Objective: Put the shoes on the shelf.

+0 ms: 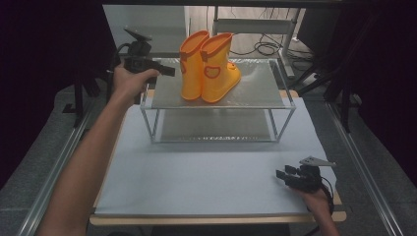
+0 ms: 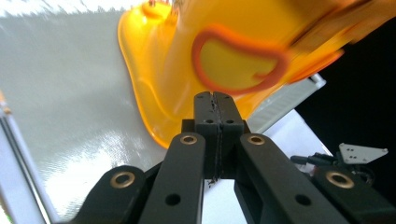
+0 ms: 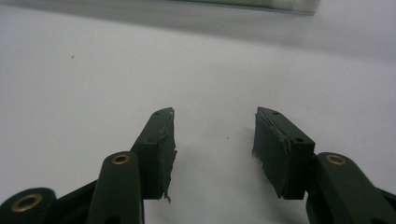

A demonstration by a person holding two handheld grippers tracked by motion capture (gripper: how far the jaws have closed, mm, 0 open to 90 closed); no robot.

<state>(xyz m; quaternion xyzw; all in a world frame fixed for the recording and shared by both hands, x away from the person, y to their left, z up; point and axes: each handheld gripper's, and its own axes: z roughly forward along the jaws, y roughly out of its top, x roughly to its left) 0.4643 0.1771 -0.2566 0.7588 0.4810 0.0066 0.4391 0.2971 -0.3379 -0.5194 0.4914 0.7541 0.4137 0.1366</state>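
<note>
**Now: left fingers together beside the boots**

Now I see my left gripper (image 1: 167,70) at the left side of the shelf rack (image 1: 285,101), its fingers (image 2: 205,114) pressed together with nothing between them, just beside the yellow boots (image 1: 209,69). The boots stand upright on the top shelf. My right gripper (image 1: 281,176) rests on the bench (image 1: 196,172), well apart, fingers (image 3: 161,149) spread and empty.

no readable text, boot patches seemingly plain
</note>
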